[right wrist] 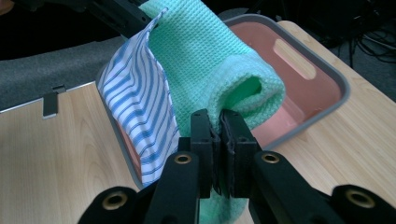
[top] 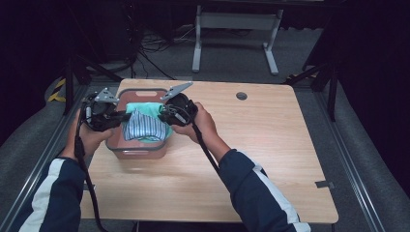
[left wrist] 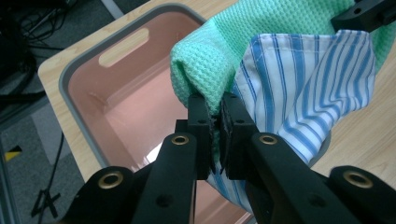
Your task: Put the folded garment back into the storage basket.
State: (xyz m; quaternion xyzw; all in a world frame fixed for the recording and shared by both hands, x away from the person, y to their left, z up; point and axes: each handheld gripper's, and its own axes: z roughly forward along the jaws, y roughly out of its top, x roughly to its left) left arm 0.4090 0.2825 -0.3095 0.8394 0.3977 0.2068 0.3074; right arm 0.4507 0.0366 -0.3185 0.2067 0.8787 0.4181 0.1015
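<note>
The green cloth [left wrist: 210, 51] was a waffle-weave textile, nubbly and matt, while the blue-and-white striped cloth [left wrist: 308, 79] was a thin, smooth woven fabric with a stitched hem. The bin [left wrist: 116, 93] looked like plastic, its salmon-pink inside smooth with a slight sheen and its grey rim duller, and the bench [top: 251, 159] had a light wood-grain top, smooth and faintly satin. The left gripper [left wrist: 215, 114] and the right gripper [right wrist: 217, 122] were of matt black plastic, with brass-coloured metal pins glinting at the joints.
</note>
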